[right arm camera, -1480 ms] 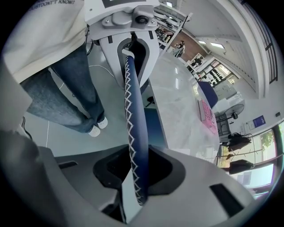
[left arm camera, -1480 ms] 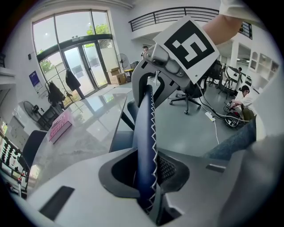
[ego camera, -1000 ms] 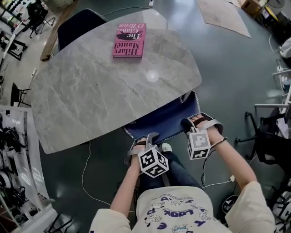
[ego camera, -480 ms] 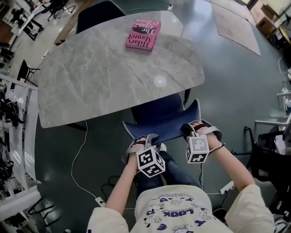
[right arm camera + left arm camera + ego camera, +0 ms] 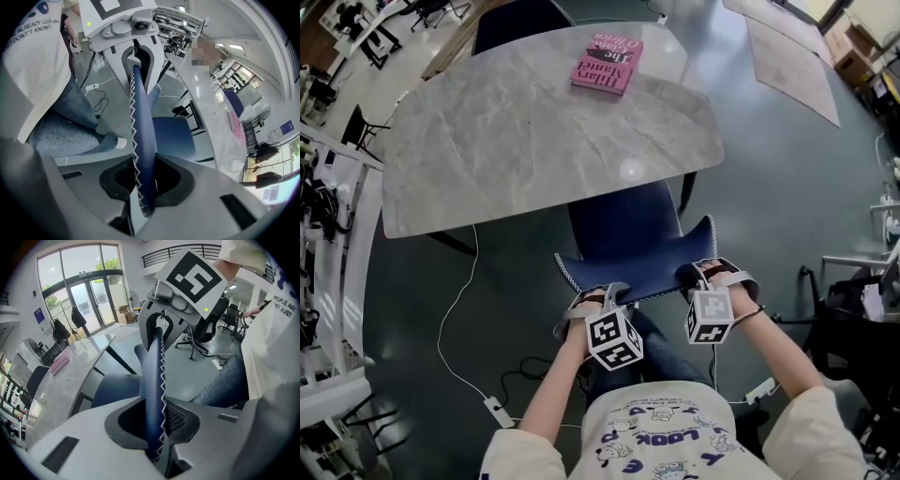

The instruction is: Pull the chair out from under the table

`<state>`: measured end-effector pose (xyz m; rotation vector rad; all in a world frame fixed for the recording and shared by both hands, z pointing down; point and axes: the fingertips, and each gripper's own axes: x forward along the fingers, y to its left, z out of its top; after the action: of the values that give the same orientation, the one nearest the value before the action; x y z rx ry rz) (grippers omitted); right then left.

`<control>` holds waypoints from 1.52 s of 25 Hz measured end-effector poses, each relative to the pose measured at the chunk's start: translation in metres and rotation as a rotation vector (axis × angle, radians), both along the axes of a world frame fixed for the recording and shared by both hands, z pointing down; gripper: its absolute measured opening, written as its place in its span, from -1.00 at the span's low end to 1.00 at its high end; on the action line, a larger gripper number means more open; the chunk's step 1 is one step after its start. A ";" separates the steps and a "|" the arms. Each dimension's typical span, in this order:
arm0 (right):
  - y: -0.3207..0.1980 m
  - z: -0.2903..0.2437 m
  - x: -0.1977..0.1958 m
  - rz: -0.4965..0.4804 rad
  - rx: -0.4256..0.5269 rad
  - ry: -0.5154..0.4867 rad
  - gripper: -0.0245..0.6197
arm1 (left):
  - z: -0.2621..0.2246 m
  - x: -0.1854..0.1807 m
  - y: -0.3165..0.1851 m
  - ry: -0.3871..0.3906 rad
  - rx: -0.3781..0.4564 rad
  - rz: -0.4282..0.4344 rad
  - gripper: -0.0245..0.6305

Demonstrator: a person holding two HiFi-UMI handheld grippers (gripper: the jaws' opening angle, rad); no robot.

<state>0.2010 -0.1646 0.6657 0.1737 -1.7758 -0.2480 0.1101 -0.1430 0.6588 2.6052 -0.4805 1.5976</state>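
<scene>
The chair, dark blue, has its seat partly out from under the desk, just beyond the jaws. Its backrest runs from one gripper to the other. The left gripper pinches the stitched top edge near one corner and the right gripper pinches it near the other. In each gripper view the padded rim stands squarely between the pads, which press on both its faces.

The pull looks part done, since the front of the seat is under the desk's near edge. To do it well, both hands should draw level and together toward the person, so that the chair comes straight and doesn't swing. The grip should stay firm, as the rim is thin and could slip. The person's legs are close behind the jaws, so stepping back as the chair comes would make room.

The floor is smooth, dark and glossy, so the chair should slide easily. The desk top is pale grey marble. A second chair is at its far side, well beyond the jaws, and a pink book lies near that end. A thin white cable trails on the floor beside the left gripper, clear of the chair's path.
</scene>
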 end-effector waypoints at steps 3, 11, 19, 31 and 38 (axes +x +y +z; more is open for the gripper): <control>0.016 0.001 0.001 -0.004 -0.003 0.001 -0.68 | 0.001 0.002 0.017 -0.001 -0.006 0.004 -0.68; 0.075 -0.003 -0.013 -0.005 -0.025 0.001 -0.69 | -0.002 -0.013 0.076 -0.014 -0.020 0.008 -0.68; 0.138 0.005 -0.010 0.018 -0.034 -0.005 -0.69 | 0.005 -0.011 0.137 -0.010 -0.024 0.018 -0.67; 0.218 0.011 -0.012 0.021 -0.054 -0.002 -0.69 | 0.009 -0.015 0.212 -0.038 -0.019 0.031 -0.67; 0.256 0.009 -0.012 0.016 -0.071 -0.004 -0.69 | 0.007 -0.015 0.250 -0.049 -0.027 0.032 -0.67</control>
<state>0.1891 0.0916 0.6744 0.1372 -1.7834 -0.1731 0.0949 0.1071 0.6661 2.5726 -0.4188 1.6690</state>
